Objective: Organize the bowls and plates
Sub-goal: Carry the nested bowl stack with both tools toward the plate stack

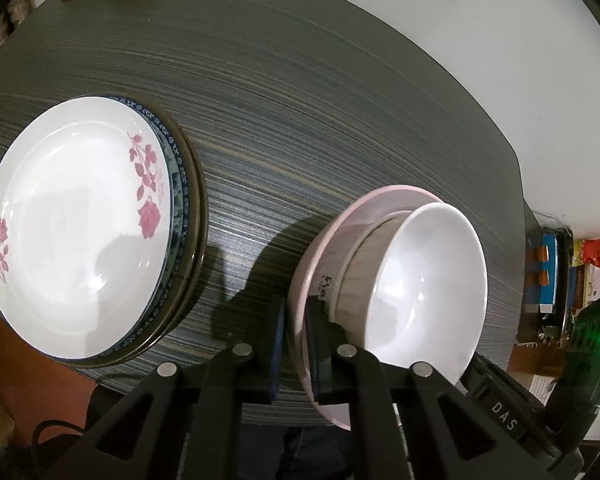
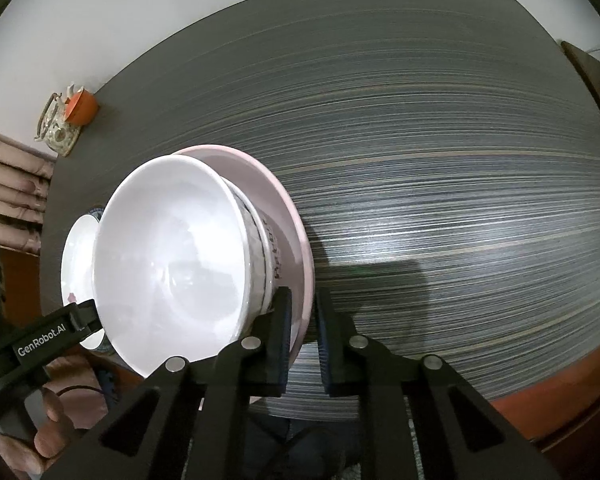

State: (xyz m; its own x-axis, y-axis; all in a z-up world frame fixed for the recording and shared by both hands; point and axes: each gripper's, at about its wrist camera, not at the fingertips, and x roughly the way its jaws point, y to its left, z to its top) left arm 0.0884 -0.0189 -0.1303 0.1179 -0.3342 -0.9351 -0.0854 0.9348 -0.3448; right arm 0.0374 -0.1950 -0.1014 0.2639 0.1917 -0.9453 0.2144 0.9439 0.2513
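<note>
Grippers are both clamping the pink plate (image 1: 324,248) at the near edge of the dark striped table (image 1: 320,100): the left gripper (image 1: 296,344) is pinching the plate's rim on one side, one pad outside and one inside, while the right gripper (image 2: 304,332) is pinching the opposite side of the same rim, its fingers narrowed down onto the thin edge. Sitting in the plate are nested bowls, a white bowl (image 1: 428,280) resting inside a lettered bowl (image 1: 356,276) whose dark print is showing on its outer wall. The bowl's wall is standing just beside each inner pad, crowding the grip. In the right wrist view a person's hand (image 2: 40,420) is wrapping the handle of the left gripper at the lower left. Near the plate, toward the table's left edge, a stack of plates is lying with a rose-patterned plate (image 1: 76,232) on top and a blue-rimmed plate (image 1: 180,200) under it; a strip of bare table is separating the stack from the pink plate. Beyond the dishes, the broad middle and far side of the table are lying open. At the far left corner an orange cup (image 2: 82,106) is standing just beside a floral holder (image 2: 56,128).
</note>
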